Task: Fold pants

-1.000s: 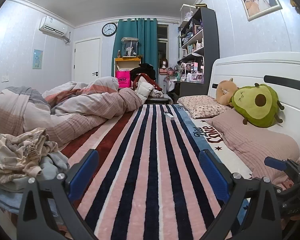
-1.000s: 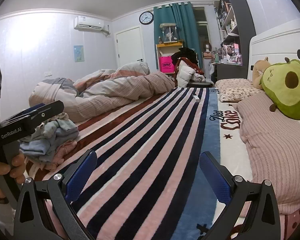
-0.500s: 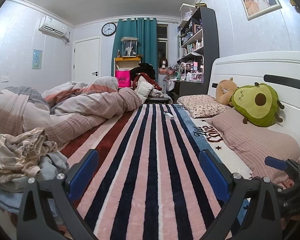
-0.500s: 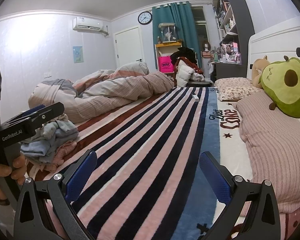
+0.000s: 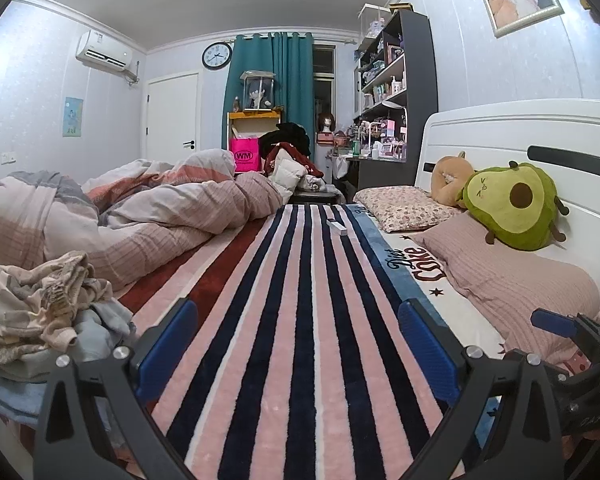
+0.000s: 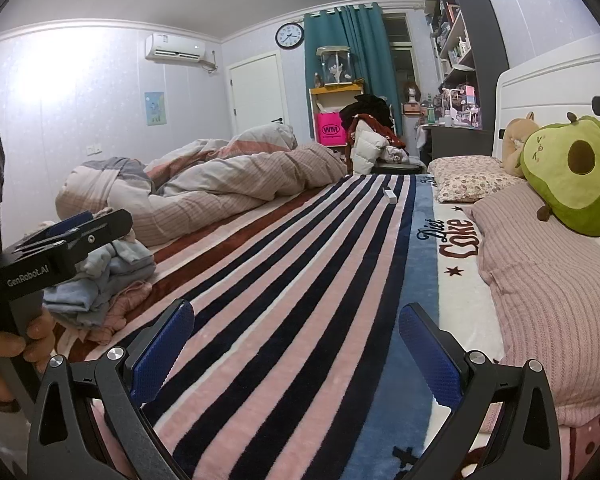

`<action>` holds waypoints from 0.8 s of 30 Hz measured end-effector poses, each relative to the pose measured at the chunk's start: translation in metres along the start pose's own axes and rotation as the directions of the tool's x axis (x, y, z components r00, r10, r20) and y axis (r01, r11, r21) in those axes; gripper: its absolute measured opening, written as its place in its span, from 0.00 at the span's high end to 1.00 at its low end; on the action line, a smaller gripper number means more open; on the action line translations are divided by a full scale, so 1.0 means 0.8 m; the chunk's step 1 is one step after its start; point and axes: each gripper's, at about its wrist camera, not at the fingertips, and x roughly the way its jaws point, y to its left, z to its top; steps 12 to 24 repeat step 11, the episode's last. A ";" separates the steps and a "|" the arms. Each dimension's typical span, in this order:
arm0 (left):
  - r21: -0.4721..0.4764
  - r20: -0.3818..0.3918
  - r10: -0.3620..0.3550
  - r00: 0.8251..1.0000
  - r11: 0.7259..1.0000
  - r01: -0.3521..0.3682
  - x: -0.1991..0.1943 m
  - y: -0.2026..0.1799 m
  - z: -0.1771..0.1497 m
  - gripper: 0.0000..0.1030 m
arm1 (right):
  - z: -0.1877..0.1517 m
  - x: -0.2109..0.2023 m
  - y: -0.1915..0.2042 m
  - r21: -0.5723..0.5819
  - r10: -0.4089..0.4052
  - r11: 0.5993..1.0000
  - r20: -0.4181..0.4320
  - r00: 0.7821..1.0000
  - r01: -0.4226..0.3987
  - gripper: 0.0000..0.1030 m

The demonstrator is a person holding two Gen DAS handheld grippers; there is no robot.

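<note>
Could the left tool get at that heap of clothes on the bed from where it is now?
Probably yes. The left tool is open and holds nothing, the heap of clothes lies just to its left, and nothing stands between them.

**What the views cut off or hide**

The clothes pile [image 5: 40, 316] at the left edge of the striped blanket [image 5: 300, 320] runs out of the left wrist frame, and no pants can be told apart in its tangle. In the right wrist view the left gripper [image 6: 60, 236] covers part of that pile, and the hand [image 6: 4, 356] holding it is clipped by the frame edge. The small white object [image 5: 337, 227] far up the blanket is too small to identify
</note>
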 end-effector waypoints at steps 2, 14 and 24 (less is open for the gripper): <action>0.001 0.001 0.000 1.000 1.000 0.000 0.000 0.000 0.000 0.04 | 0.000 0.000 0.000 0.000 -0.001 1.000 0.000 1.000 0.001 0.01; 0.001 0.005 -0.002 1.000 1.000 0.002 0.002 -0.001 -0.001 0.03 | 0.000 0.000 -0.001 0.000 0.001 1.000 0.000 1.000 -0.001 0.01; 0.001 0.005 -0.002 1.000 1.000 0.002 0.002 -0.001 -0.001 0.03 | 0.000 0.000 -0.001 0.000 0.001 1.000 0.000 1.000 -0.001 0.01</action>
